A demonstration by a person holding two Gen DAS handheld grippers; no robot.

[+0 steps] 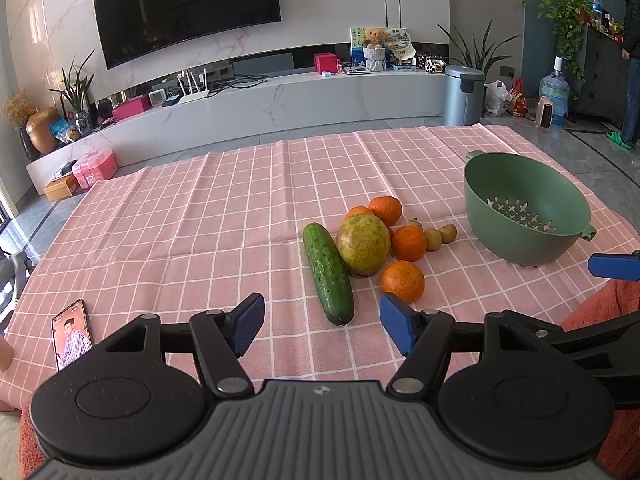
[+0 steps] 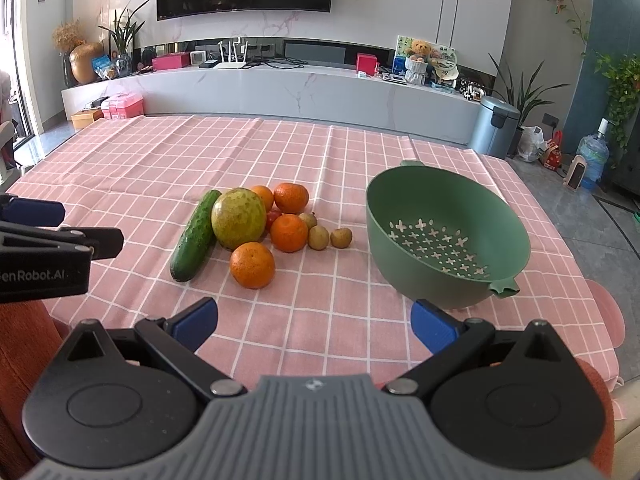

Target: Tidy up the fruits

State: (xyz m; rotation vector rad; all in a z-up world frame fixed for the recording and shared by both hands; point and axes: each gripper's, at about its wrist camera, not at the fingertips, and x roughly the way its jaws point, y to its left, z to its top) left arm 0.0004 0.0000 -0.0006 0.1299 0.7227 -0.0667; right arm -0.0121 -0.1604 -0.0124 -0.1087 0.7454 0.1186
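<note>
A pile of produce lies mid-table: a green cucumber [image 1: 328, 274] [image 2: 196, 236], a large yellow-green mango [image 1: 363, 244] [image 2: 238, 218], several oranges, the nearest [image 1: 402, 281] [image 2: 252, 265], and small brown fruits [image 1: 440, 235] [image 2: 330, 237]. A green colander bowl [image 1: 524, 208] [image 2: 446, 236] stands empty to their right. My left gripper [image 1: 322, 330] is open and empty, just short of the cucumber's near end. My right gripper [image 2: 314, 326] is open and empty, near the table's front edge, in front of the bowl and fruit.
A pink checked tablecloth [image 1: 200, 220] [image 2: 140, 160] covers the table. A phone [image 1: 71, 334] lies at the front left. Beyond the table are a TV console [image 1: 280, 100], a metal bin [image 1: 463, 94] and a person [image 1: 630, 60] at far right.
</note>
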